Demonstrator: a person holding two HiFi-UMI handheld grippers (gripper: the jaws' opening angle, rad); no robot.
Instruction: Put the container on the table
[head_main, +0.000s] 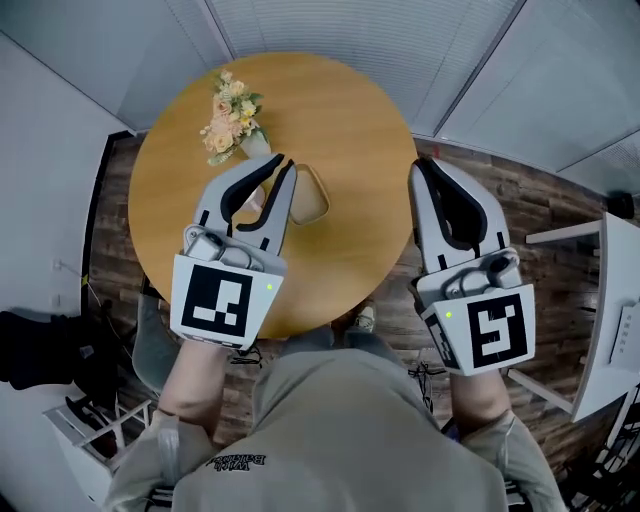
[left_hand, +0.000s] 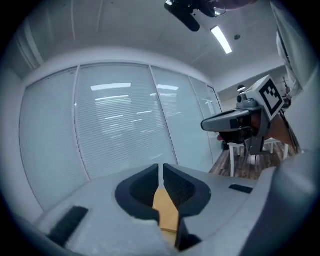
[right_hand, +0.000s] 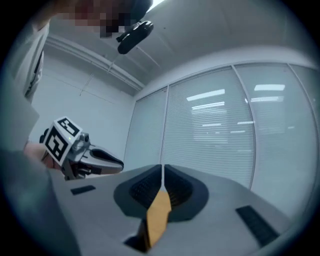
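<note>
Head view: round wooden table below the person, dark plank floor around it. Container, a tan, low, open piece with rounded corners, sits on the tabletop near the table's centre, slightly toward 3 o'clock. Bunch of pale flowers in a small vase stands at about 10 o'clock on the table, near the container but apart from it. Left gripper is held over the table; its tips point toward 12 o'clock and lie just at 9 o'clock of the container, and the nearer finger overlaps the container's left edge in this view; contact cannot be confirmed. Left gripper view: jaws brought together with only a hairline slit, nothing between them; the tan surface shows below through the gap. Right gripper is at 3 o'clock of the table, over its rim, well apart from the container. Right gripper view: jaws likewise pressed together and empty. Both gripper views look toward a glass wall with blinds. White furniture at the far right of the head view.
</note>
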